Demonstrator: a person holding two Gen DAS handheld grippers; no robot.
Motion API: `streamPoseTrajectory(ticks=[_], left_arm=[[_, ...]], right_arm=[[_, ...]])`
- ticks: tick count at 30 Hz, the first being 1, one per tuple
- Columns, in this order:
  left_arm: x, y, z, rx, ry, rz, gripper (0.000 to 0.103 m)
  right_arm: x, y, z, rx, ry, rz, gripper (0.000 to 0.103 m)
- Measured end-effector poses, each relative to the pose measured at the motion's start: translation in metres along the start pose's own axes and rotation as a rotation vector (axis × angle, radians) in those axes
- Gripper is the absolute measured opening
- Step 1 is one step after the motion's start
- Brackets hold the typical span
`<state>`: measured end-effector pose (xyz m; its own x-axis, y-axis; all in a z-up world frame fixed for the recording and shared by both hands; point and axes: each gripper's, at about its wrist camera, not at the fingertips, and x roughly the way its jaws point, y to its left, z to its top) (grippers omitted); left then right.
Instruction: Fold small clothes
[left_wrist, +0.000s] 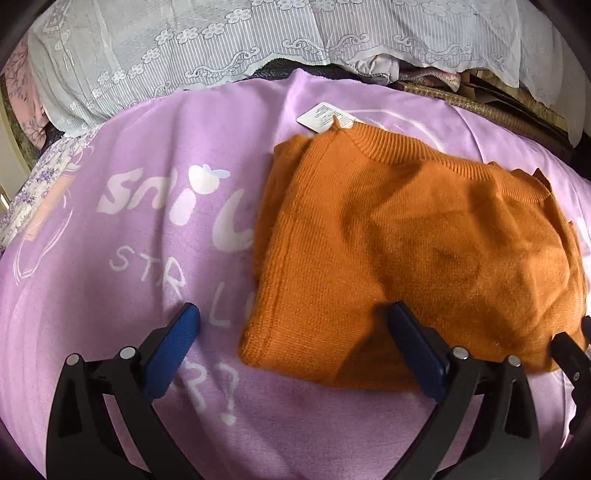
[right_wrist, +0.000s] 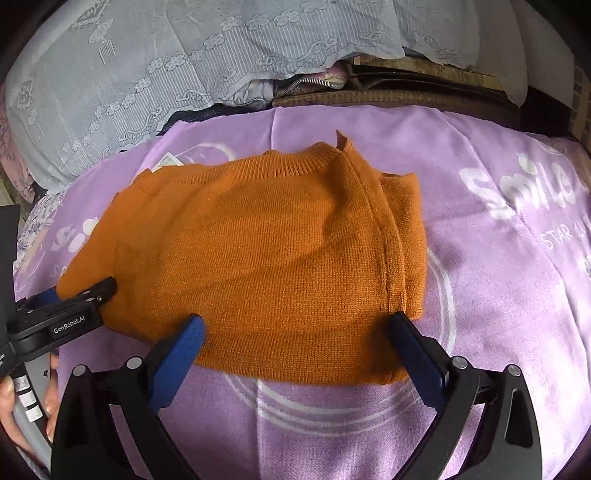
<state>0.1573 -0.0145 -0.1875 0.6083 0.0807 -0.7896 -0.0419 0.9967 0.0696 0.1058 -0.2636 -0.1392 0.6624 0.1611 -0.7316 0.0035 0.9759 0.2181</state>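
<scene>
An orange knit sweater (left_wrist: 406, 236) (right_wrist: 266, 251) lies folded on a purple printed blanket (left_wrist: 129, 258) (right_wrist: 498, 277), its ribbed collar at the far side. A white tag (left_wrist: 325, 116) (right_wrist: 168, 161) pokes out behind the collar. My left gripper (left_wrist: 295, 317) is open at the sweater's near left corner, one blue pad over the knit and the other over the blanket. My right gripper (right_wrist: 299, 325) is open wide, straddling the sweater's near edge without pressing it. The left gripper (right_wrist: 85, 299) also shows in the right wrist view, and the right gripper's tip (left_wrist: 569, 347) in the left wrist view.
A white lace cloth (left_wrist: 184, 55) (right_wrist: 147, 74) is heaped along the far side of the blanket. Behind it at the right runs a brown woven edge (left_wrist: 480, 107) (right_wrist: 406, 96). Floral fabric (left_wrist: 48, 173) lies at the left. A person's hand (right_wrist: 7, 391) grips the left tool.
</scene>
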Motion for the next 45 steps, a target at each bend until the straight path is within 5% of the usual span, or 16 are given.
streamPoseTrajectory(ticks=[15,20,28,34,36,40,45], left_arm=[[0.000,0.002,0.000,-0.012,-0.003,-0.011,0.099],[-0.008,0.008,0.002,-0.035,-0.010,-0.015,0.099],[-0.036,0.002,0.010,-0.041,-0.062,-0.060,0.099],[-0.003,-0.017,-0.003,0.018,0.052,-0.070,0.099],[-0.003,-0.015,-0.005,-0.001,0.040,-0.084,0.099],[-0.008,-0.012,-0.004,-0.021,0.041,-0.093,0.099],[-0.043,-0.016,0.008,-0.003,-0.080,-0.083,0.099]], right_arm=[[-0.007,-0.015,-0.001,0.069,-0.034,0.095,0.100],[-0.029,-0.050,-0.013,0.284,-0.116,0.220,0.100],[-0.054,-0.077,-0.046,0.466,-0.112,0.395,0.099],[-0.052,-0.082,-0.053,0.548,-0.085,0.463,0.099],[-0.045,-0.082,-0.049,0.555,-0.076,0.453,0.095],[-0.025,-0.094,-0.037,0.625,-0.056,0.432,0.072],[0.008,-0.113,-0.021,0.780,-0.011,0.460,0.042]])
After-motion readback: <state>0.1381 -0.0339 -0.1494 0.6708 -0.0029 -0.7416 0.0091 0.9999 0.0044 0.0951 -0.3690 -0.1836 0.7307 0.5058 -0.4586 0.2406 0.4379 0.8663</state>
